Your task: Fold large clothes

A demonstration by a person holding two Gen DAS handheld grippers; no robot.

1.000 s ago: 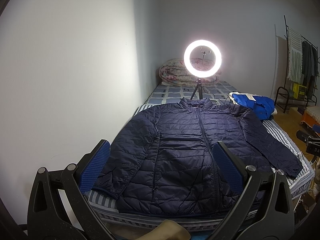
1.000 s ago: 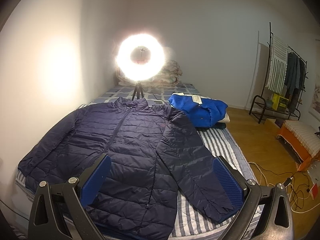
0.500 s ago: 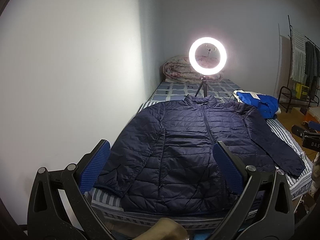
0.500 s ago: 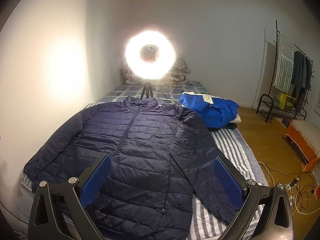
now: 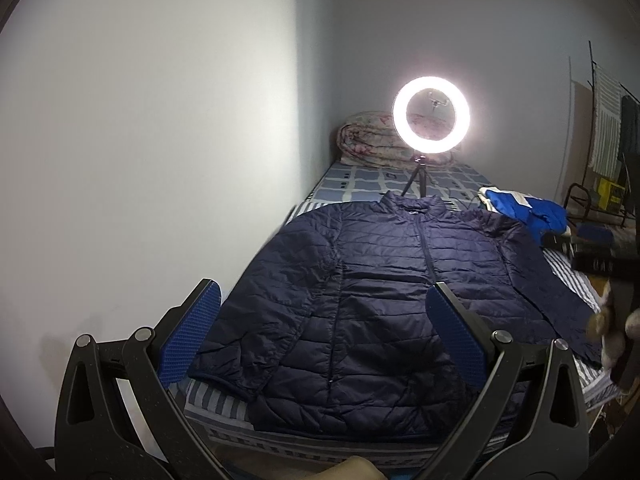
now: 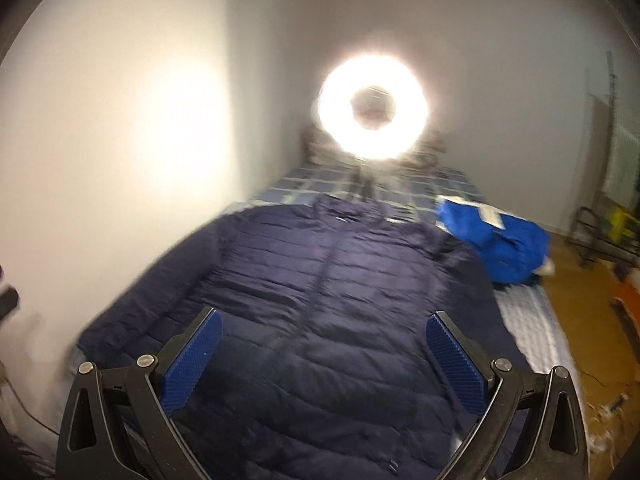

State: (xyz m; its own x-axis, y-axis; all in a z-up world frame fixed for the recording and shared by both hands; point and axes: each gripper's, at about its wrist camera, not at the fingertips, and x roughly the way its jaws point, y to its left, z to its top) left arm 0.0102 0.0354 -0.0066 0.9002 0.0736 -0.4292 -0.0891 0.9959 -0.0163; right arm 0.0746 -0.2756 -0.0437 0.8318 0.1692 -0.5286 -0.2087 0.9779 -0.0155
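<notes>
Overhead, both tools, left and right, agape above unlabelled navy jacket.

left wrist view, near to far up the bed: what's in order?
Left tool, open → navy jacket lying flat → ring light tripod → rolled quilt against the far wall.

Jacket lies on bed; ring light stands behind it.
</notes>
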